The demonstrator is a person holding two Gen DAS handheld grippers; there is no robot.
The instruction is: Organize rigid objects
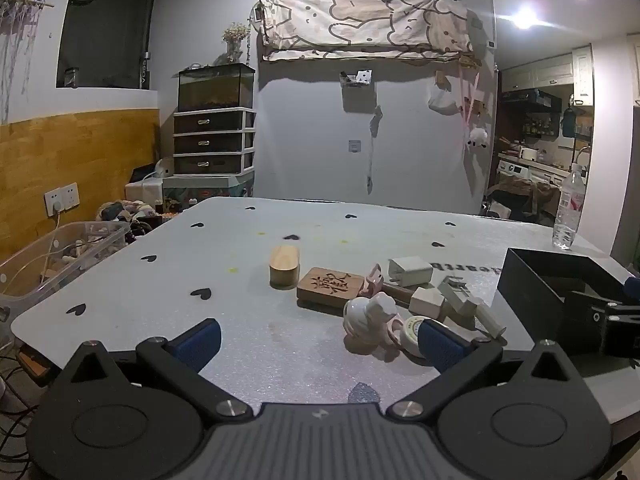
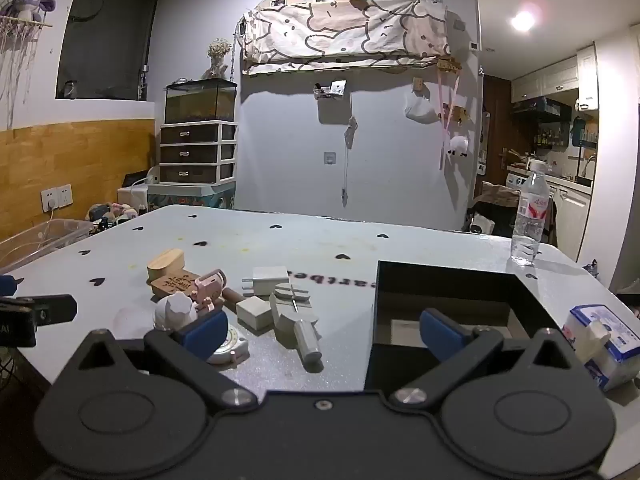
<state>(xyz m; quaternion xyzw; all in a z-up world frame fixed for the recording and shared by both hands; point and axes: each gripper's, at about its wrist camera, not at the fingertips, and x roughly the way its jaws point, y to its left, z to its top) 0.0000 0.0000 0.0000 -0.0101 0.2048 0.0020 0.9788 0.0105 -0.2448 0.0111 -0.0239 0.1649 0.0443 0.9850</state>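
Note:
A cluster of small objects lies mid-table: an oval wooden box (image 1: 284, 266), a carved wooden block (image 1: 330, 286), a white charger (image 1: 410, 271), a white figurine (image 1: 366, 316), a pink item (image 1: 372, 279), a cream cube (image 1: 426, 302), a tape roll (image 1: 414, 330) and a grey model (image 2: 294, 314). A black open box (image 2: 452, 300) stands to their right, also in the left wrist view (image 1: 536, 284). My left gripper (image 1: 318, 344) is open and empty at the near table edge, left of the cluster. My right gripper (image 2: 322, 332) is open and empty, spanning the box's left wall.
A water bottle (image 2: 528, 220) stands at the far right of the table (image 2: 280, 240). A blue-and-white tissue pack (image 2: 604, 340) lies right of the black box. A clear plastic bin (image 1: 60, 256) sits off the table's left side.

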